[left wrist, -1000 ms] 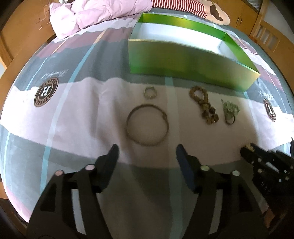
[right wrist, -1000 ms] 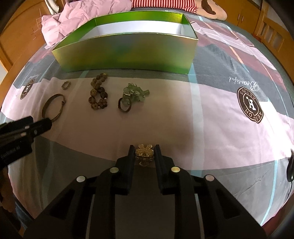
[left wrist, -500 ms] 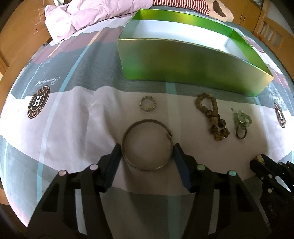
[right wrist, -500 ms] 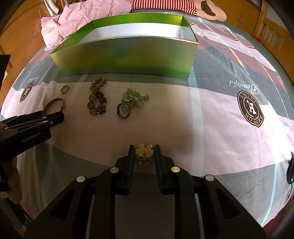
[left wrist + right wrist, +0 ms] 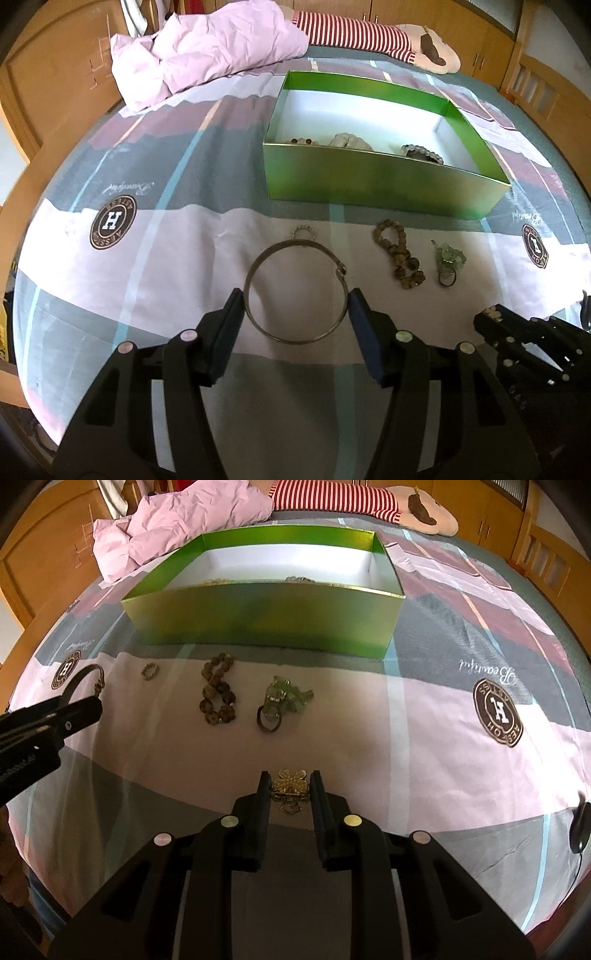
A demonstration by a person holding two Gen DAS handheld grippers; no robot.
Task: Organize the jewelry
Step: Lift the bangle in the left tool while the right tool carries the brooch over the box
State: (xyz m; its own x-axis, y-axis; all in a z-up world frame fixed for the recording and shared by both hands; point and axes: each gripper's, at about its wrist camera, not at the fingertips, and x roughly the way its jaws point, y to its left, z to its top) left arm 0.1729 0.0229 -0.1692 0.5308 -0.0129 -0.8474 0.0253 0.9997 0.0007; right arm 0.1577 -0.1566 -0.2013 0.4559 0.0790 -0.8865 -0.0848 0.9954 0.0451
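My left gripper (image 5: 295, 306) holds a thin metal bangle (image 5: 297, 291) between its fingers, lifted above the bedspread. My right gripper (image 5: 290, 788) is shut on a gold clover brooch (image 5: 290, 782) and hovers near the front. On the bedspread lie a small ring (image 5: 304, 232), a brown bead bracelet (image 5: 397, 258) and a pale green charm with a ring (image 5: 448, 262). The open green box (image 5: 369, 181) behind them holds several pieces of jewelry.
A crumpled pink blanket (image 5: 207, 59) and a striped plush toy (image 5: 369, 33) lie at the far end of the bed. Wooden furniture surrounds the bed. A black cable (image 5: 578, 830) lies at the right edge.
My left gripper moved forward around the bangle, closed on it and lifted it, so the view now looks into the box. My right gripper stays shut on the brooch.
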